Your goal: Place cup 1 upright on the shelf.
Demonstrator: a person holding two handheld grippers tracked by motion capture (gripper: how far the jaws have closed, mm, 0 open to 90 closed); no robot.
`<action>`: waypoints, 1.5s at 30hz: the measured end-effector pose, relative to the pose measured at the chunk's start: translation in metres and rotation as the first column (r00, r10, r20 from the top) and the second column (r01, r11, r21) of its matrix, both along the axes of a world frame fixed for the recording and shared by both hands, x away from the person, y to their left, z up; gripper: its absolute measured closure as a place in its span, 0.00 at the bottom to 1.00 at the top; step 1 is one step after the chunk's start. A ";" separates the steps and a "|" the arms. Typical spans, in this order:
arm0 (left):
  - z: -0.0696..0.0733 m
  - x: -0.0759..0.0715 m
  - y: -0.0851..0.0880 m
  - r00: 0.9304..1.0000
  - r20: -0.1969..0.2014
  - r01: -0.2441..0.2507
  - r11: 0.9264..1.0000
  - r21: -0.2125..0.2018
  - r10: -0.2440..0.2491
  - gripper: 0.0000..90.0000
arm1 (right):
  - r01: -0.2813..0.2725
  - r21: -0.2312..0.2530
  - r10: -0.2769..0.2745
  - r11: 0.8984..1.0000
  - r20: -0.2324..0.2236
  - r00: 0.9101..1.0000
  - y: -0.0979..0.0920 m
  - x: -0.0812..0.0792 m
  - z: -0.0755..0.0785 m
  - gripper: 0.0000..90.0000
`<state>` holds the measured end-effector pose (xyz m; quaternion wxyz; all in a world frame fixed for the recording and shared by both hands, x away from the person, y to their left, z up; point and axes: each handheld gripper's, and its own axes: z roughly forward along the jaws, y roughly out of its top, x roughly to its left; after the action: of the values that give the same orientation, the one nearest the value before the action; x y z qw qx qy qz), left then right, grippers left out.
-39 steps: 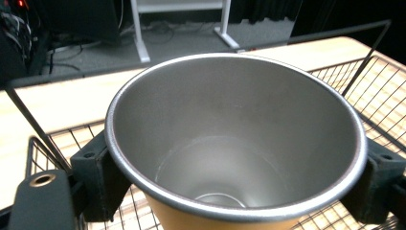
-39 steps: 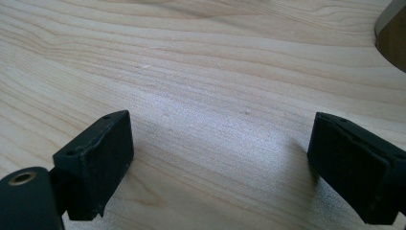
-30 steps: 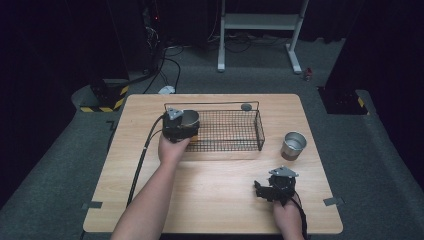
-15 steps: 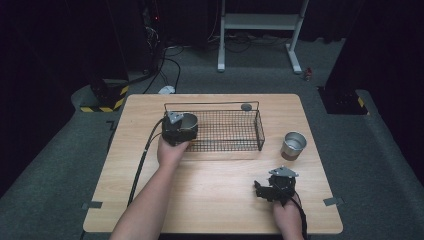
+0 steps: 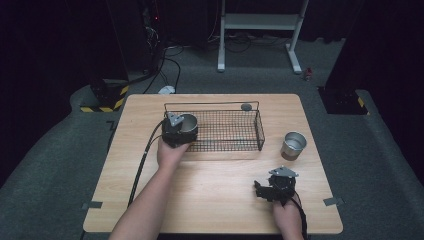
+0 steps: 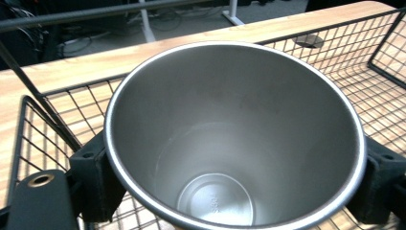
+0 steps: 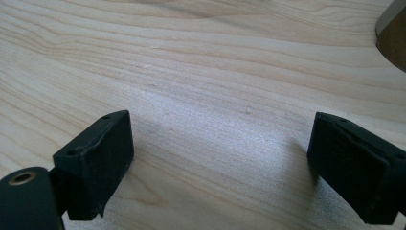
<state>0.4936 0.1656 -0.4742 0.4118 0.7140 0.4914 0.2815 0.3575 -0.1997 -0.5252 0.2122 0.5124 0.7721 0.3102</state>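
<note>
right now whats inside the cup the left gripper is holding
Nothing: the cup in the left gripper is empty to its bare bottom. The wire basket floor beneath it is covered.

A wire basket stands on the tabletop, toward its far edge and a little left of centre. At the basket's left end a metal cup sits upright between the fingers of the left gripper, over the basket's floor. A small round disc lies on the tabletop just behind the basket's far right rim. A second metal cup stands right of the basket, apart from it. The right gripper rests near the front right, before that cup.
</note>
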 end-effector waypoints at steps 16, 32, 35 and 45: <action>0.004 0.001 -0.001 1.000 -0.019 -0.016 0.999 0.049 0.017 0.00 | -0.001 -0.001 0.001 1.000 0.001 1.000 0.000 0.000 0.000 0.10; 0.024 -0.008 0.006 0.998 -0.058 0.000 1.000 0.014 0.001 0.00 | 0.000 0.000 0.000 1.000 0.000 1.000 0.000 0.000 0.000 0.10; 0.028 -0.011 0.008 0.998 -0.065 -0.002 1.000 -0.007 0.002 0.00 | -0.001 0.001 0.001 1.000 0.000 1.000 0.000 0.000 0.000 0.10; 0.042 -0.029 0.018 0.999 -0.052 -0.014 1.000 -0.007 0.014 0.00 | -0.008 -0.001 0.008 1.000 0.001 1.000 0.000 0.001 0.000 0.09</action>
<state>0.4646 0.1838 -0.4320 0.3995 0.7162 0.5078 0.2639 0.3580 -0.2000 -0.5252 0.2117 0.5092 0.7742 0.3108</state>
